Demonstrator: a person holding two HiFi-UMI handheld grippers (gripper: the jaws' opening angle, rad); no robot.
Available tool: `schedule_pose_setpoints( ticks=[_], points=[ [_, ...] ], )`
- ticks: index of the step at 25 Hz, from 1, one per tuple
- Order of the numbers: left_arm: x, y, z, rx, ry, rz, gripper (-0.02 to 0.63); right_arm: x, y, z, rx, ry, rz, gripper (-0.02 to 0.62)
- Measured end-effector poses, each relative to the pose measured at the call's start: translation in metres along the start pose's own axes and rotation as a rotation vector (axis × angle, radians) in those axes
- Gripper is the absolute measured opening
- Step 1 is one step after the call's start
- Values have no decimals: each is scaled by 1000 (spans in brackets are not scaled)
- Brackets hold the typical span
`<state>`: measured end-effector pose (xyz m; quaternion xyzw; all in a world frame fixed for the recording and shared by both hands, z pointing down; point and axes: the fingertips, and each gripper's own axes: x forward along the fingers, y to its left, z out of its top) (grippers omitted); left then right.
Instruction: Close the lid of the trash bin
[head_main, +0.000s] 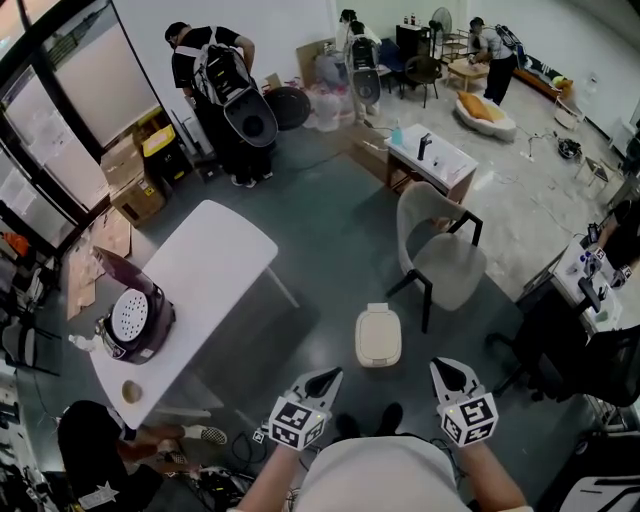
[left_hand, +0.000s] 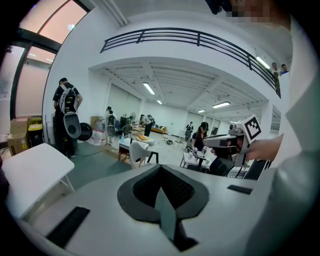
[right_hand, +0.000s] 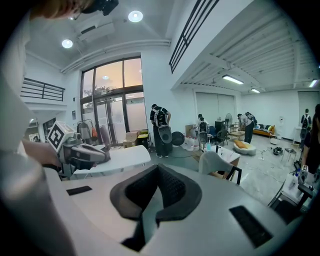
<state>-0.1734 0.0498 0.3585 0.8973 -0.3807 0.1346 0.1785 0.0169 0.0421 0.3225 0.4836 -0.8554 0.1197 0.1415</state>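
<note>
One smooth beige rounded-rect trash bin (head_main: 378, 336), closed.

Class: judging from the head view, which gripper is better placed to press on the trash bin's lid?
Left, but only marginally. The left gripper has its tip slightly nearer the trash bin than the right gripper. Both are shut, empty and angled toward it.

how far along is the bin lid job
Done: the lid lies flat on the bin on the floor, so it looks closed. In hand: nothing. The left gripper and right gripper are both shut and empty, held up near the body, apart from the bin. Left: nothing that shows, unless the lid isn't fully seated, which can't be told from above.
</note>
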Motion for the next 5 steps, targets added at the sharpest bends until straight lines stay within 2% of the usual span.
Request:
schedule_pose_setpoints(
  ticks=[5],
  points=[
    [0, 1, 0, -3, -1, 2, 14, 1, 1, 1, -5, -4, 4, 12]
  ],
)
